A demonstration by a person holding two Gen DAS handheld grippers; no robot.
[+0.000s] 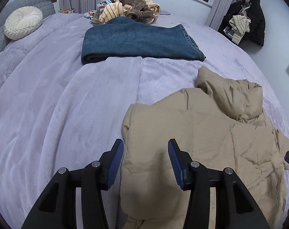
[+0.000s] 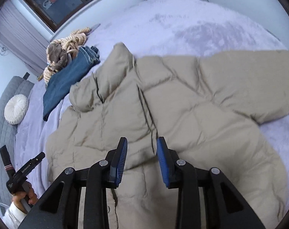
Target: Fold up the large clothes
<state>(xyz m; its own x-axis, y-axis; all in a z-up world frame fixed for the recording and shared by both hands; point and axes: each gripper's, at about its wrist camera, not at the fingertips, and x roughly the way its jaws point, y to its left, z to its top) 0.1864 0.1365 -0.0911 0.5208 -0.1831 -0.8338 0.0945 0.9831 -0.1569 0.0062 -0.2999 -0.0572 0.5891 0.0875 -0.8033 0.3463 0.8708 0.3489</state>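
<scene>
My left gripper (image 1: 145, 161) clamps beige puffer jacket (image 1: 211, 133) edge; right gripper (image 2: 141, 159) half-open, empty; clear lilac bedspread (image 1: 58, 105) leftward.

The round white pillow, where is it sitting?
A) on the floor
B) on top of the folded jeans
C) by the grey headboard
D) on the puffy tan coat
C: the round white pillow rests on the purple blanket up against the grey headboard, well apart from the folded jeans and the tan coat.
</scene>
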